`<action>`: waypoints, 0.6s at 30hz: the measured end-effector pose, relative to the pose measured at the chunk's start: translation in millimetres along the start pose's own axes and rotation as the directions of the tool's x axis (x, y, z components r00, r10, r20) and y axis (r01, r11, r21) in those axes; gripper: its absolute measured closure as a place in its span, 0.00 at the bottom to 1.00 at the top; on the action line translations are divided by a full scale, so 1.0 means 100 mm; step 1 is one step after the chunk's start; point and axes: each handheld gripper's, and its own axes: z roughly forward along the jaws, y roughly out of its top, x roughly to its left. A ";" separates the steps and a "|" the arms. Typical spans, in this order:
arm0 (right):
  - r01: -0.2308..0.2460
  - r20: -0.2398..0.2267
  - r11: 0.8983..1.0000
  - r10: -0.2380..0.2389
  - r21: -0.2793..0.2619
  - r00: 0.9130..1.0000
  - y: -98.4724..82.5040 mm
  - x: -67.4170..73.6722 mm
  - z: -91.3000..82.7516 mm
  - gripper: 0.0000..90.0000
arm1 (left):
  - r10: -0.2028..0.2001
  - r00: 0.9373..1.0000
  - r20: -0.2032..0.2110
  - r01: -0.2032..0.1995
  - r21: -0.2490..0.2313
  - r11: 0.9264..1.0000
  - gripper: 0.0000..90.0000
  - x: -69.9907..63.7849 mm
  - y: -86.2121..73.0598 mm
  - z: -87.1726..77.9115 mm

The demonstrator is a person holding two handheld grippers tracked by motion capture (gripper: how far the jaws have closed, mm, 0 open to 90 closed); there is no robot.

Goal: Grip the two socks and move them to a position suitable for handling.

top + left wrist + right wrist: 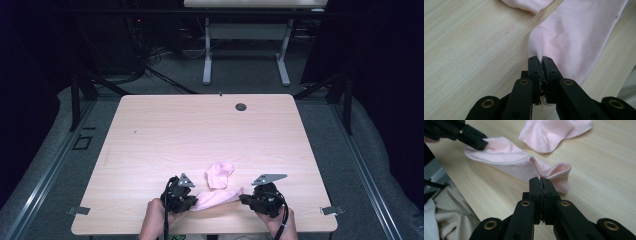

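Your hands sit low at the near edge of the light wood-grain table [150, 130], grippers facing each other. Your left gripper [541, 59] is clamped tight on one end of a soft pink cotton sock [215, 199]; your right gripper [540, 180] is closed on its ribbed cuff, probably the opening. Two socks total: the second pink sock [219, 174] lies crumpled just beyond, apart from the first.

No text, label, brand, number or sign can be read in any of the views; every surface shown is unmarked.
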 end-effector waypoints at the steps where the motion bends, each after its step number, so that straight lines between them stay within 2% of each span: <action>1: 0.016 -0.009 1.000 -0.016 0.009 1.000 -0.02 0.00 0.05 0.97 | 0.002 1.000 -0.002 -0.002 -0.001 1.000 0.91 0.00 0.00 0.01; 2: 0.034 -0.009 0.999 -0.034 0.024 0.999 -0.02 0.00 0.07 0.96 | 0.007 1.000 -0.003 -0.007 0.000 1.000 0.88 0.00 -0.01 0.02; 4: 0.073 -0.030 0.997 -0.073 0.013 0.997 -0.04 0.02 0.07 0.78 | 0.002 1.000 -0.011 -0.002 -0.007 1.000 0.81 0.01 -0.01 0.02; 5: 0.094 -0.038 0.996 -0.093 0.012 0.995 -0.03 0.02 0.05 0.72 | 0.002 1.000 -0.017 -0.002 -0.007 1.000 0.81 0.01 -0.02 0.03; 8: 0.182 -0.014 0.983 -0.182 -0.015 0.983 0.00 0.05 -0.08 0.57 | -0.008 1.000 -0.014 0.007 -0.011 1.000 0.79 0.03 -0.03 0.03; 10: 0.241 0.008 0.970 -0.241 -0.013 0.970 0.03 0.10 -0.15 0.54 | -0.011 1.000 -0.009 0.011 -0.014 1.000 0.79 0.04 -0.03 0.04; 12: 0.302 0.019 0.953 -0.301 -0.003 0.953 0.04 0.14 -0.18 0.51 | -0.013 1.000 -0.010 0.013 -0.015 1.000 0.78 0.04 -0.03 0.04; 14: 0.345 0.005 0.938 -0.346 0.027 0.938 0.05 0.19 -0.18 0.47 | -0.011 1.000 -0.015 0.011 -0.012 1.000 0.76 0.04 -0.03 0.04; 16: 0.362 -0.009 0.931 -0.362 0.039 0.932 0.04 0.21 -0.15 0.48 | -0.013 1.000 -0.021 0.012 -0.011 1.000 0.73 0.04 -0.03 0.03; 17: 0.363 -0.021 0.931 -0.362 0.036 0.932 0.02 0.21 -0.11 0.49 | -0.015 0.999 -0.029 0.015 -0.019 1.000 0.70 0.04 -0.03 0.02; 18: 0.375 -0.036 0.926 -0.373 0.052 0.927 0.00 0.22 -0.07 0.49 | -0.015 0.999 -0.037 0.014 -0.025 1.000 0.66 0.03 -0.04 0.01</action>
